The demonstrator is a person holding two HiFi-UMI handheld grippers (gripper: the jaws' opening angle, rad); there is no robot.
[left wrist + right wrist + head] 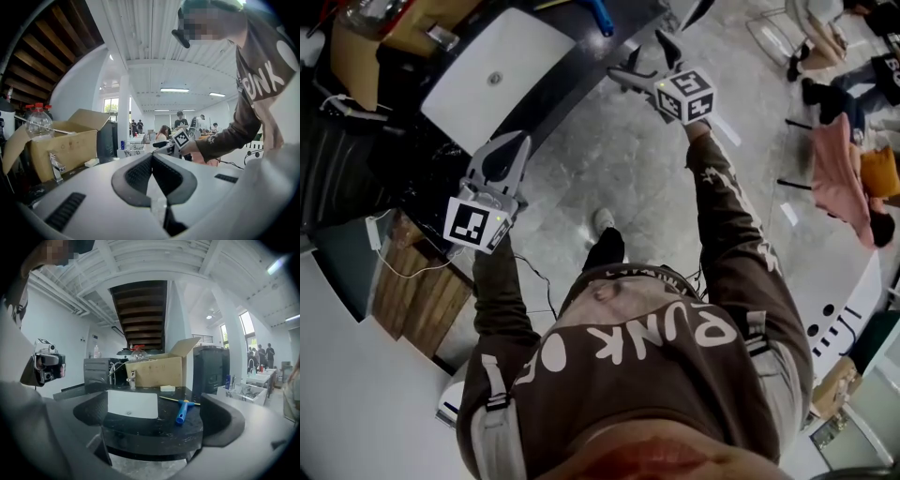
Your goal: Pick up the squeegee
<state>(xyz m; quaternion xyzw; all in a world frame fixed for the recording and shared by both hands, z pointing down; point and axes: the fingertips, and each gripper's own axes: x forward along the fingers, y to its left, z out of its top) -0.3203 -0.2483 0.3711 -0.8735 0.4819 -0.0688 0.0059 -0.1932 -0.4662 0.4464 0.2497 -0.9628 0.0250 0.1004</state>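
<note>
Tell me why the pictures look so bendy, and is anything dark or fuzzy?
Left gripper view: the wide lens bends the ceiling, corners go black, mosaic covers a face. Right gripper view: same bulge, yet the blue squeegee on the black counter looks sharp. Head view: dimmer, top-left almost black.

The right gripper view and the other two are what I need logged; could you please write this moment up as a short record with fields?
squeegee: blue handle, lying on the black counter, right of the sink, untouched
sink: white, set into the counter
cardboard box: behind the sink, flaps open
left gripper: fingers together, empty
right gripper: fingers apart, nothing between them, facing the counter, short of the squeegee
</note>
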